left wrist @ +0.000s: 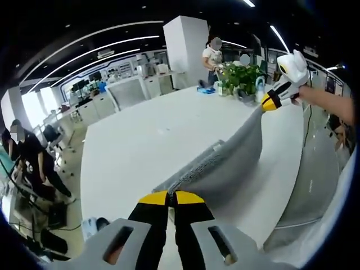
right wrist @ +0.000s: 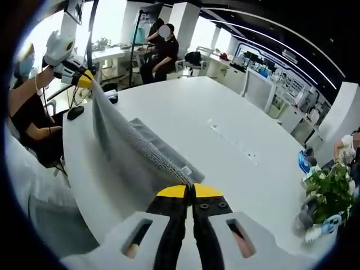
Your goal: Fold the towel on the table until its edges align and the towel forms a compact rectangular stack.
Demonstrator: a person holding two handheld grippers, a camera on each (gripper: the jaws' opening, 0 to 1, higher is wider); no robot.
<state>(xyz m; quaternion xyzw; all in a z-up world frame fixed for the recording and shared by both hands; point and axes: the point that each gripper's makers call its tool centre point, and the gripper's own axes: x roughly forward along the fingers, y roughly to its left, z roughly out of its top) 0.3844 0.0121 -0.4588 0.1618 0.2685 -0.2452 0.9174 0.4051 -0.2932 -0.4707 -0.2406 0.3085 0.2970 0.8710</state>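
The white table (left wrist: 140, 140) spans mid-frame in both views. Your gray towel (left wrist: 225, 163) hangs stretched above it, lower edge resting on the tabletop. Your left gripper (left wrist: 171, 197) and right gripper (right wrist: 189, 191) each clamp a towel corner. No legible writing.

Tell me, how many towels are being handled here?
1. A single grey towel hangs stretched above the white table, one corner pinched by the left gripper and the opposite one by the right gripper. Its lower part rests on the table.
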